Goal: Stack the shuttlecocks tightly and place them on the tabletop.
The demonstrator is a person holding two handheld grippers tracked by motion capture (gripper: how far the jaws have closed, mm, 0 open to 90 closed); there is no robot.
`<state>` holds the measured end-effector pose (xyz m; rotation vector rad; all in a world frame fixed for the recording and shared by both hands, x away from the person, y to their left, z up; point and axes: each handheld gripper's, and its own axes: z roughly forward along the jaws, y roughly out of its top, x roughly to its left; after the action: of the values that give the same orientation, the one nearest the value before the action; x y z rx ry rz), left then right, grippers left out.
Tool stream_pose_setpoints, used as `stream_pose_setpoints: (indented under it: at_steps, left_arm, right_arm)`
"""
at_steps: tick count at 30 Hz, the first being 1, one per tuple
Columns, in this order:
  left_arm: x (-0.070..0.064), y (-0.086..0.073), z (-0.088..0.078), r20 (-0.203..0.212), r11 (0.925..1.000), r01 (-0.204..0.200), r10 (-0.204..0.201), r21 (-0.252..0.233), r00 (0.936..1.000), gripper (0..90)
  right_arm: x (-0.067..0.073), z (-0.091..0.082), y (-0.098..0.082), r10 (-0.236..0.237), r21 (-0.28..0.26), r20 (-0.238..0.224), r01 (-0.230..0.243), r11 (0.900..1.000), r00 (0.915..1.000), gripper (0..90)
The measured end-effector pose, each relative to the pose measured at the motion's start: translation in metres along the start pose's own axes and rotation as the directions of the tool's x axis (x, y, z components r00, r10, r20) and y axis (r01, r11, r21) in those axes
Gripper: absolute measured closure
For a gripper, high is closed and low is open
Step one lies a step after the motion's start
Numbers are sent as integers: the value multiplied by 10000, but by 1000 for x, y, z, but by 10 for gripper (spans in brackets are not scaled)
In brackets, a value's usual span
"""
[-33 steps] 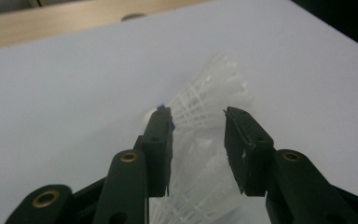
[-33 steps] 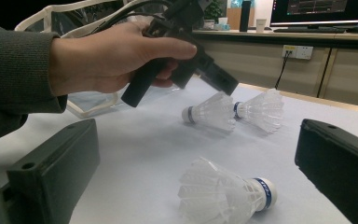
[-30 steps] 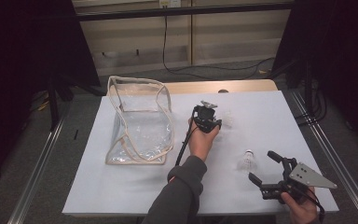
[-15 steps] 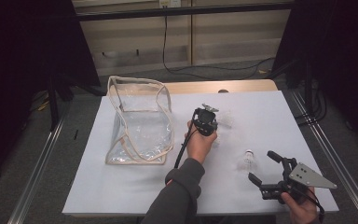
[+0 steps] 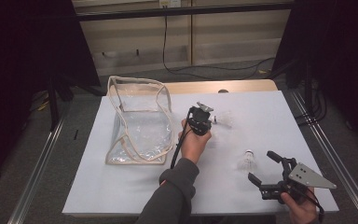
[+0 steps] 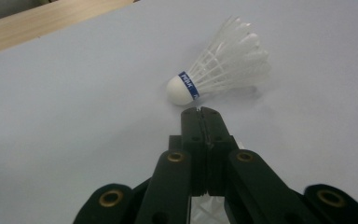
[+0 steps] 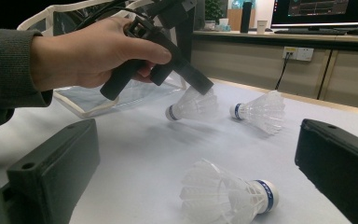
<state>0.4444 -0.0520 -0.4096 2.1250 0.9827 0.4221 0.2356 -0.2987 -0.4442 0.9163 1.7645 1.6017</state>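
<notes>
The shuttlecock (image 7: 192,105) being picked up sits near the middle of the table, a little toward the far edge, and the left gripper (image 7: 204,87) has its jaws pinched together on the feather skirt, so the cork end hangs out to one side; gripping the light feathers rather than the round cork looks like the surer hold. In the left gripper view the jaws have just finished closing and meet with only a sliver of feather between them, white feathers showing beneath, while a second shuttlecock (image 6: 221,65) lies on its side just ahead, toward the far edge. The left hand (image 5: 195,142) reaches forward from the near edge, sleeve pulled along the forearm, with the gripper tilted down onto the table top (image 5: 270,126). The clear bag (image 5: 140,121) stands open toward the far left corner, near enough, I'd guess, to take the shuttlecocks next. A third shuttlecock (image 5: 247,159) lies toward the near right corner, right in front of the right gripper (image 5: 265,168), whose jaws are spread wide and empty, held level and low by the right hand (image 5: 300,210) at the near edge, waiting its turn
</notes>
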Motion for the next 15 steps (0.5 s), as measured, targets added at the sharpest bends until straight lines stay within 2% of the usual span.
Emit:
stream_pose_setpoints:
  at_steps: [9,11,15]
  left_arm:
    - [13,-1,-8,-304,9996,-276,274,-49,9992,898]
    - [13,-2,-8,-436,9993,-382,379,-60,9983,898]
    - [13,-4,-8,-427,9990,-442,437,-97,9981,897]
  right_arm:
    - [0,0,0,20,9,6,-20,10000,10000,0]
    - [0,0,0,31,14,20,-31,10000,10000,0]
    - [0,1,0,16,39,-11,-16,10000,10000,0]
